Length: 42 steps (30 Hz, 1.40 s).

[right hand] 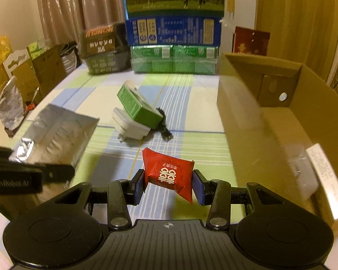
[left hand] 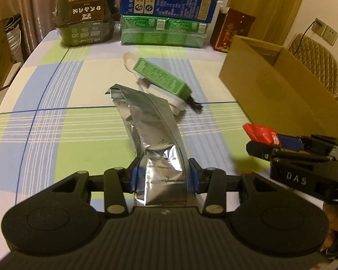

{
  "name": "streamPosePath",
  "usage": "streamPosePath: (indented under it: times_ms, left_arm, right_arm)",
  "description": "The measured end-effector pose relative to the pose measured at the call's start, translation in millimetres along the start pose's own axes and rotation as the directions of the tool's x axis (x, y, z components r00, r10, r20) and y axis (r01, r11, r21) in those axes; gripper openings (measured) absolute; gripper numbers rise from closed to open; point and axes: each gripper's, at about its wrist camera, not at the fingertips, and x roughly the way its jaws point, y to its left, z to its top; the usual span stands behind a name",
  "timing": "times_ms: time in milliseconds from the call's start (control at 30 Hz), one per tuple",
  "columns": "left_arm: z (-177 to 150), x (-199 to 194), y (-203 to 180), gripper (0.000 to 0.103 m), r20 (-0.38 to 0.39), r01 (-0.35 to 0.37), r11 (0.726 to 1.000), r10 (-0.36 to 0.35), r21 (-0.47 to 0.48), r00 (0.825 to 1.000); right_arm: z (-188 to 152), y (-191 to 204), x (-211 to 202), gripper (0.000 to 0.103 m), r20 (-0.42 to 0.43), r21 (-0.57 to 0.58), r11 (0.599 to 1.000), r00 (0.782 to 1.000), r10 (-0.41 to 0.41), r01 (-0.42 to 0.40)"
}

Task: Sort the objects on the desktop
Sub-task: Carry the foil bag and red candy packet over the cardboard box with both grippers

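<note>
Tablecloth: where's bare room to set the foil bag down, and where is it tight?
Free: the tablecloth left of the green box, from the dark food tub forward. A narrower strip runs between that box and the cardboard box. Crowded: mid-table, where green box, white charger and black cord pile together.

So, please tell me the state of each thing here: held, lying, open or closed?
left gripper: shut on silver foil bag, lifted
right gripper: shut on red packet
cardboard box: open on top
green box: lying tilted on white charger
</note>
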Motion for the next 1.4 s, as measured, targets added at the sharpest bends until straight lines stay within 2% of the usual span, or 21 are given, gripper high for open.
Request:
streamPosePath:
  times_ms: [367,700,1100,1400]
  left_arm:
    - [1.5,-44.6,-56.9,0.038,0.039,0.035,0.999,-0.036,0.022,0.999]
    - [23.3,-63.3,-134.4,0.038,0.064,0.083,0.990,-0.090,0.117,0.994]
    - [54.4,-52.4,-212.2,0.038,0.065,0.132,0.975,-0.146,0.176,0.987]
    - [77.0,-25.5,-244.2,0.038,0.052,0.150,0.969,-0.164,0.196,0.985]
  right_arm:
    - [16.0,-26.5,-71.0,0.042,0.085,0.007,1.000,0.996,-0.017,0.017]
    - [30.2,-89.6,-124.7,0.042,0.147,0.043,0.994,0.984,-0.102,0.097]
    - [35.0,-164.2,-140.1,0.042,0.156,0.096,0.982,0.971,-0.179,0.165]
    - [36.4,-198.5,-130.2,0.042,0.138,0.111,0.977,0.970,-0.199,0.184]
